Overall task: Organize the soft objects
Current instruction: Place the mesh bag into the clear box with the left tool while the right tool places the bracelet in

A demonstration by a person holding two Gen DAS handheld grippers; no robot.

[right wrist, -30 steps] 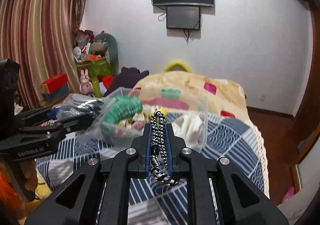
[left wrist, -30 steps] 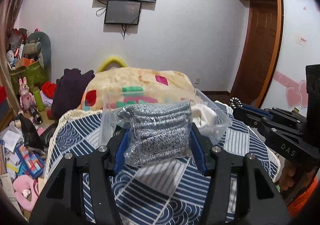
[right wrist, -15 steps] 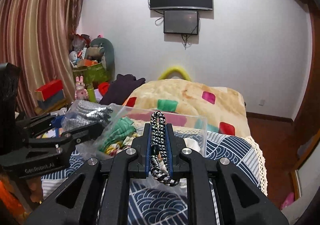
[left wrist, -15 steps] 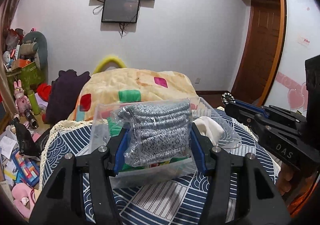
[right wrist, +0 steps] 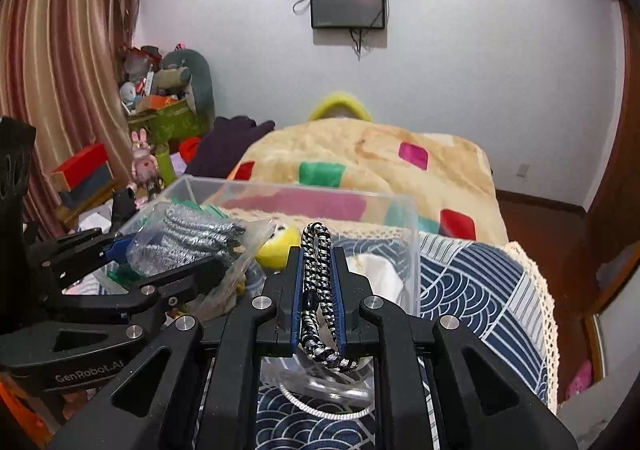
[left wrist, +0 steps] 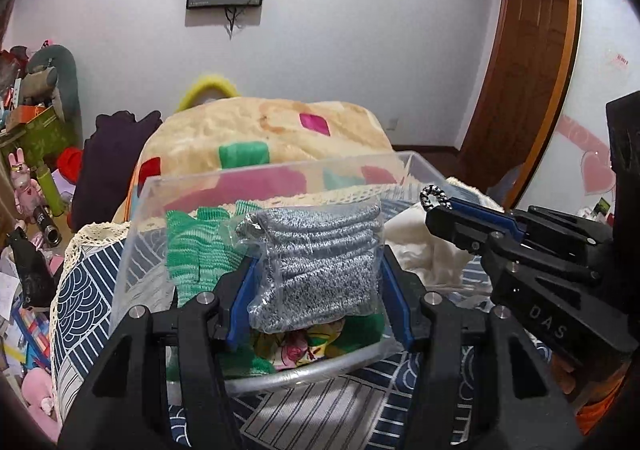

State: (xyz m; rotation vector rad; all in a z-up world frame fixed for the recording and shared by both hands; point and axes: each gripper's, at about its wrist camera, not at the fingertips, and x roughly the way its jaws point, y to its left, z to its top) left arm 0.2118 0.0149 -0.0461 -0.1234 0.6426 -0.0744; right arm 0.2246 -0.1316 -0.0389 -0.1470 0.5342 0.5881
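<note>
Grey-speckled knit bundle in a clear bag (left wrist: 316,266), clamped between the left gripper (left wrist: 316,290) fingers, held over the clear plastic bin (left wrist: 276,174). Green knit item (left wrist: 192,250) in the bin, left of the gripper; white fabric (left wrist: 424,246) to its right. Right gripper (left wrist: 436,206) right of it, over the bin.

Right wrist view: right gripper (right wrist: 318,290) closed on a black-and-white braided cord (right wrist: 316,282), bin wall (right wrist: 400,218) just ahead. Left gripper (right wrist: 176,254) with the bagged bundle (right wrist: 196,238) to its left. Bin sits on the blue patterned bed cover (right wrist: 472,290).

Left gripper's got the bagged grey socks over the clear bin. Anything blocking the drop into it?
Nothing visible. The bagged grey socks in the left gripper sit above the clear bin, which has no lid. Green knit and floral fabric already lie inside beneath. The right gripper is off to the side.
</note>
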